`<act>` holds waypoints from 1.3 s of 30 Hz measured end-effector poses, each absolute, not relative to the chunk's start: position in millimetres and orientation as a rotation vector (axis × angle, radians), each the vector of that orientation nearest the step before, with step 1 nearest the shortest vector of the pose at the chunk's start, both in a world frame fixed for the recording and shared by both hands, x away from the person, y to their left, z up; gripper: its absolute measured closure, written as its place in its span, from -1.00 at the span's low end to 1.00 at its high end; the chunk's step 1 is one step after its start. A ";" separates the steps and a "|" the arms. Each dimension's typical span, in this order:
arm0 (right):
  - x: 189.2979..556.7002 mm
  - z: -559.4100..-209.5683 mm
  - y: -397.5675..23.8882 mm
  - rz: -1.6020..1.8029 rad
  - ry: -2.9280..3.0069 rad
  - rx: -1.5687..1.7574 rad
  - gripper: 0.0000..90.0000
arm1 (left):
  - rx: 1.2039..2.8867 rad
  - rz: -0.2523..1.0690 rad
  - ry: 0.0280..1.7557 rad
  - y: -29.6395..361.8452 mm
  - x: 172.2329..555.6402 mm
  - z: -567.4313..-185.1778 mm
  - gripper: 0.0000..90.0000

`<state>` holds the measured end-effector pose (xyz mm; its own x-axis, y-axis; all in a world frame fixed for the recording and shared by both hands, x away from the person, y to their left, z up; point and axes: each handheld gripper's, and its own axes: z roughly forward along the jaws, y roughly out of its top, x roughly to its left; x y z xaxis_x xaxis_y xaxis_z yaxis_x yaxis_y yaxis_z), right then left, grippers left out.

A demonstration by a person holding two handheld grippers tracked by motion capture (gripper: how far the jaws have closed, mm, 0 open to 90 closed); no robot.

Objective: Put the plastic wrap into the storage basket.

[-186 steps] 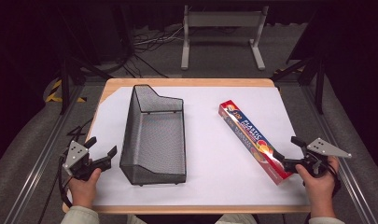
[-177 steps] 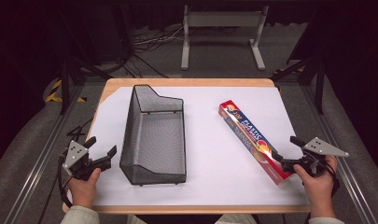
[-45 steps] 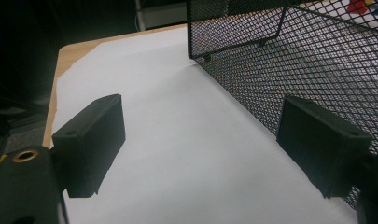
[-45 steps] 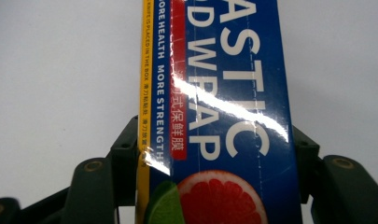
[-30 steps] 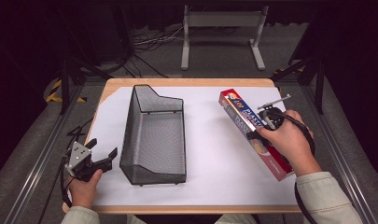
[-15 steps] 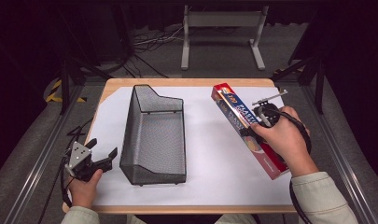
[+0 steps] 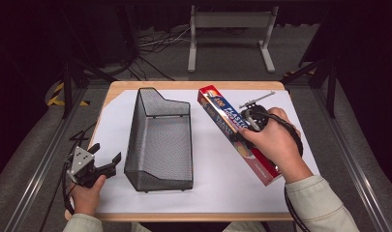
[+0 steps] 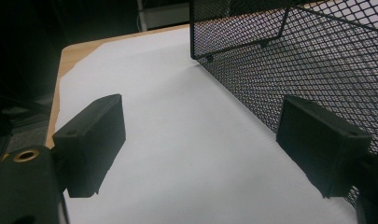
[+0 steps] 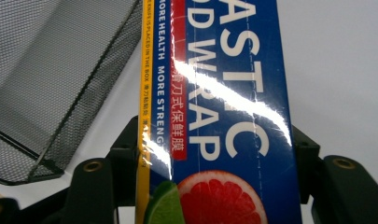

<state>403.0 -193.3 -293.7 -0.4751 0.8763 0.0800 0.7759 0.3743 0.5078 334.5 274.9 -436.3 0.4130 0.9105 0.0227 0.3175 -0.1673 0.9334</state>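
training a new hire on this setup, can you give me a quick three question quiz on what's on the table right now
1. True or false: the right claw is shut on the plastic wrap box.
2. Which thing stands between the two hands? A) the wire basket B) a mug C) a tape roll
3. Fill in: the left claw is ____ and holds nothing.

Key
1. True: in the right gripper view its jaws press on both long sides of the box.
2. A: the basket stands on the white sheet, left of the box.
3. open: in the left gripper view its jaws stand wide apart over the bare sheet, beside the basket's mesh wall.
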 end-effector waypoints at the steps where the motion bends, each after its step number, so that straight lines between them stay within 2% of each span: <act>1: 403.1 -293.0 -187.9 0.731 2.435 1.473 -0.12 | 1.703 0.770 1.081 274.5 334.5 -436.4 -0.64; 11: 403.3 -287.5 -154.2 0.760 2.482 1.419 -0.12 | 1.705 0.778 1.089 275.8 334.9 -436.4 -0.63; 39: 399.4 -286.0 -98.1 0.836 2.535 1.386 -0.12 | 1.700 0.780 1.091 275.6 334.6 -436.0 -0.63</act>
<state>399.4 -98.1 -286.0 -0.5685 0.8102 0.1429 0.7362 0.4234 0.5280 334.6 275.6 -436.0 0.4019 0.9154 0.0238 0.3188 -0.1643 0.9335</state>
